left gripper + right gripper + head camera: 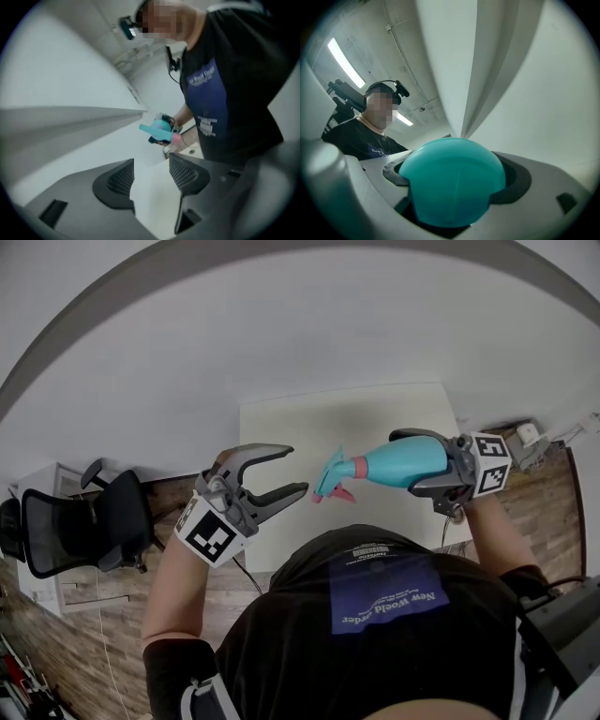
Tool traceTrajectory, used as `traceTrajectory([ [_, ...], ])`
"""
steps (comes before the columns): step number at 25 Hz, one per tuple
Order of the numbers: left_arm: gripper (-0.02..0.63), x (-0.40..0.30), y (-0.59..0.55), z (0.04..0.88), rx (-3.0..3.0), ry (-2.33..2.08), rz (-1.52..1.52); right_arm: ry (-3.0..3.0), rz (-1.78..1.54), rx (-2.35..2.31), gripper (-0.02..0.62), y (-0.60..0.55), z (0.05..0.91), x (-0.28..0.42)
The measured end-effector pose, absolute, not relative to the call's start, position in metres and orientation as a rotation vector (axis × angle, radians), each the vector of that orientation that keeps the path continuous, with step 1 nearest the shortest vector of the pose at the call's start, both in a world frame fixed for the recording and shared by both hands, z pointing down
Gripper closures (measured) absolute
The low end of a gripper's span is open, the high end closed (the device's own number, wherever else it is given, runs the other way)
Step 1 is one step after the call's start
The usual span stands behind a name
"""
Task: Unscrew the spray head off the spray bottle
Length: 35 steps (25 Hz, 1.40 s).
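Left gripper point(295, 470): lower left of the head view, jaws spread wide with nothing between them, just bare counter point(309, 427) behind the gap.
Right gripper point(417, 463): right of centre, jaws clamped around the body of the teal spray bottle point(398, 465), held up in the air and not resting on anything.
Bottle axis: roughly level, running left-right across the frame, base inside the right jaws.
Spray head point(333, 476): points straight at the left jaws with a short gap between, so the left one is nearer and looks like the one to grab it (my guess).
Hard to see: the pink collar is tiny, and I can't tell if it's loosened at all.
Right gripper view: nearly all rounded bottle base point(452, 183), spray head fully hidden behind it.
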State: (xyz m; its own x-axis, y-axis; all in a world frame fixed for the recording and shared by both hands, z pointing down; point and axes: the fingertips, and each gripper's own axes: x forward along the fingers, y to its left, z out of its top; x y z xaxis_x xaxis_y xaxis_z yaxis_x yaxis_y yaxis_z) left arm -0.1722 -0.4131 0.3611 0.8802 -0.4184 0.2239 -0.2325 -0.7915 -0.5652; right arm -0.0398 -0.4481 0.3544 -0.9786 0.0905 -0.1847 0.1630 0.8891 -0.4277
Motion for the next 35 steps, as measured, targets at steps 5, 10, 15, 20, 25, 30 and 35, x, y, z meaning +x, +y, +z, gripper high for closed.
traceTrajectory([
  [5, 0.383, -0.151, -0.414, 0.358, -1.999, 0.505, -0.568, 2.904, -0.703, 0.253, 0.143, -0.444, 0.355, -0.047],
  [10, 0.383, -0.127, -0.403, 0.355, -1.864, 0.382, -0.584, 2.908, -0.723, 0.279, 0.143, -0.442, 0.358, -0.050],
  [15, 0.383, -0.121, -0.398, 0.356, -1.858, 0.344, -0.576, 2.911, -0.728, 0.286, 0.143, -0.440, 0.359, -0.051],
  [20, 0.383, -0.114, -0.390, 0.357, -1.878, 0.299, -0.564, 2.931, -0.713, 0.301, 0.143, -0.436, 0.360, -0.055],
  [25, 0.383, -0.112, -0.388, 0.358, -1.924, 0.298, -0.568, 2.945, -0.697, 0.289, 0.143, -0.435, 0.362, -0.055],
  [30, 0.387, -0.104, -0.379, 0.369, -1.987, 0.237, -0.574, 2.989, -0.652, 0.296, 0.143, -0.432, 0.363, -0.062],
  [35, 0.462, -0.102, -0.384, 0.365, -2.135, 0.273, -0.535, 2.997, -0.627, 0.294, 0.143, -0.431, 0.362, -0.066],
])
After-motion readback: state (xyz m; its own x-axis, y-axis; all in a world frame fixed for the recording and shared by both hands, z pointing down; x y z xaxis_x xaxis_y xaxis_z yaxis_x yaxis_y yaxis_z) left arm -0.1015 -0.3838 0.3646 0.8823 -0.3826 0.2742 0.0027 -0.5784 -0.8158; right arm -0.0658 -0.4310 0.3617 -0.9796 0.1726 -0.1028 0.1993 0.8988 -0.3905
